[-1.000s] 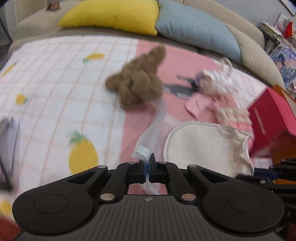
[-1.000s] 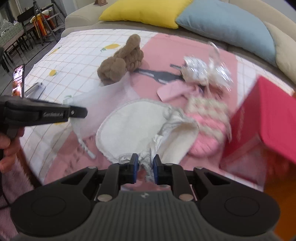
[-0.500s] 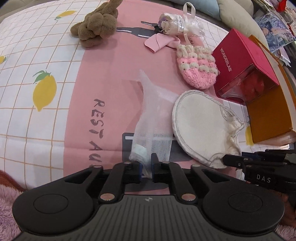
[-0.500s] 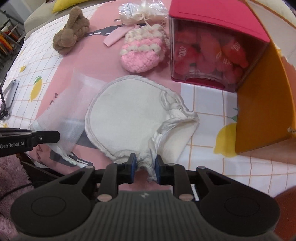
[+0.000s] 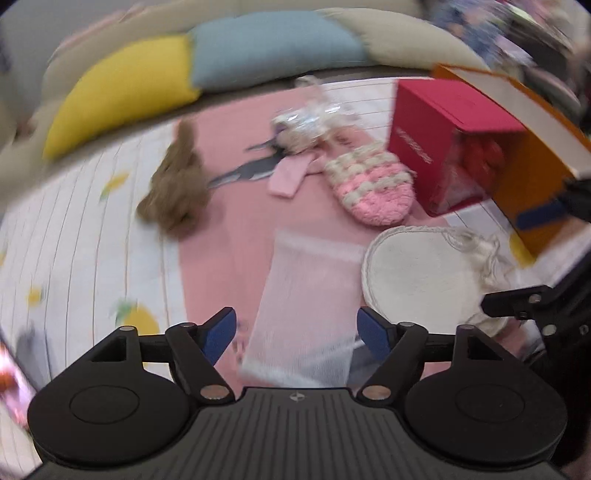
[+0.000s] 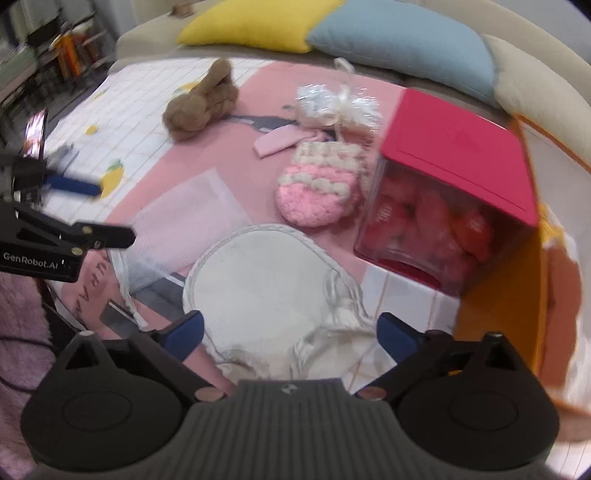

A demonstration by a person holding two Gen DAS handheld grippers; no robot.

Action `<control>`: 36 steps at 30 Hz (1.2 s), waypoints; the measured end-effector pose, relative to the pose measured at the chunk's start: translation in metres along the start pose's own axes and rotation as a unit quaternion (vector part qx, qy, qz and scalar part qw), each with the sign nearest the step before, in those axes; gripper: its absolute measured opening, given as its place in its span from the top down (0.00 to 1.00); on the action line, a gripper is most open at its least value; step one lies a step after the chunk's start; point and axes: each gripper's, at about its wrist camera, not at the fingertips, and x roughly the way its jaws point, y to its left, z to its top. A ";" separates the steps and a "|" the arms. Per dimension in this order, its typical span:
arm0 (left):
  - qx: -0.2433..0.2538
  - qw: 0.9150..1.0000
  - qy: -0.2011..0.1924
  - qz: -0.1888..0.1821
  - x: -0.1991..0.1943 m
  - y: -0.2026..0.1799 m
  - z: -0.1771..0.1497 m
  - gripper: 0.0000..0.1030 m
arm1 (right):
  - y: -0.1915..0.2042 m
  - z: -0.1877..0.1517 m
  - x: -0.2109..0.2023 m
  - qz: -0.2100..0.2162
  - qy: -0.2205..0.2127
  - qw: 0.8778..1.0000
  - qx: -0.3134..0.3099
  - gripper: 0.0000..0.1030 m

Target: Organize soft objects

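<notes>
A sheer white mesh bag (image 5: 308, 299) (image 6: 184, 221) lies flat on the pink cloth, its near end between the spread pads of my left gripper (image 5: 297, 334), whose jaws are opening and press on nothing. Beside it, a round cream drawstring pouch (image 6: 258, 291) (image 5: 421, 277) rests with its gathered neck between the fingers of my right gripper (image 6: 290, 334), which is also opening and grips nothing. Farther off lie a pink-and-cream crochet pouch (image 6: 321, 192) (image 5: 373, 188), a brown knotted plush (image 6: 201, 103) (image 5: 177, 184), a small pink cloth (image 6: 277, 142) and a cellophane-wrapped bundle (image 6: 336, 105).
A red-lidded clear box (image 6: 454, 192) (image 5: 450, 144) stands at the right against an orange box (image 6: 517, 299) (image 5: 535, 162). Yellow (image 6: 258, 22) and blue (image 6: 406, 40) cushions line the sofa behind. A phone (image 6: 35, 131) lies at the far left. A pink fuzzy rug (image 6: 18, 321) lies at the near left.
Both grippers went from shut to wide open, letting go of the mesh bag and the cream pouch, which now lie on the cloth. The left view has rolled and tilted up.
</notes>
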 end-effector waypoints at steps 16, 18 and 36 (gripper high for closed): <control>-0.052 0.995 0.058 -0.066 0.058 0.008 -0.015 0.12 | 0.003 -0.010 0.052 0.008 0.030 0.999 -0.035 0.02; -0.048 0.995 0.057 -0.070 0.058 0.004 -0.015 0.11 | 0.006 -0.011 0.054 0.003 0.031 0.999 -0.042 0.02; 0.005 0.998 0.042 -0.055 0.053 -0.027 -0.013 0.73 | 0.015 -0.015 0.044 0.014 0.019 0.998 -0.058 0.36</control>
